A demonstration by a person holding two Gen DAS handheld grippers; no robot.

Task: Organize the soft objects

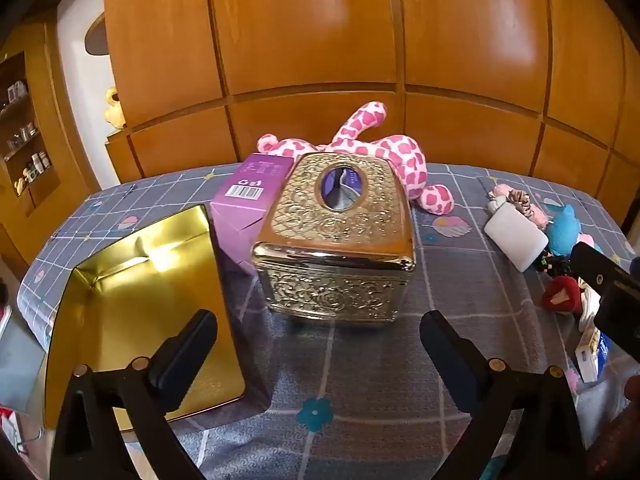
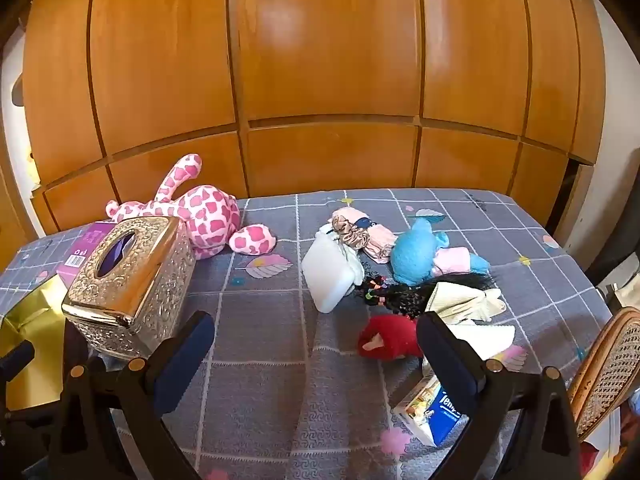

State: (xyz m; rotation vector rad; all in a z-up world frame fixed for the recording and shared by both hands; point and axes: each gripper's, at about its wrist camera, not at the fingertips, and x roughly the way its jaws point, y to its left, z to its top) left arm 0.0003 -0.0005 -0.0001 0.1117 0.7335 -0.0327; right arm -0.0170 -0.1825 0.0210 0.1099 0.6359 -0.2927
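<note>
While both my grippers, left (image 1: pixel 318 334) and right (image 2: pixel 314 334), hover over counter (image 2: pixel 264 312), jaws gape wide, empty; plush (image 2: pixel 200 212) behind tissue box (image 2: pixel 132 272).

The left gripper (image 1: pixel 318 338) and the right gripper (image 2: pixel 314 338) are both held tilted downward above the table (image 2: pixel 280 360), jaws spread wide, nothing being gripped.
</note>
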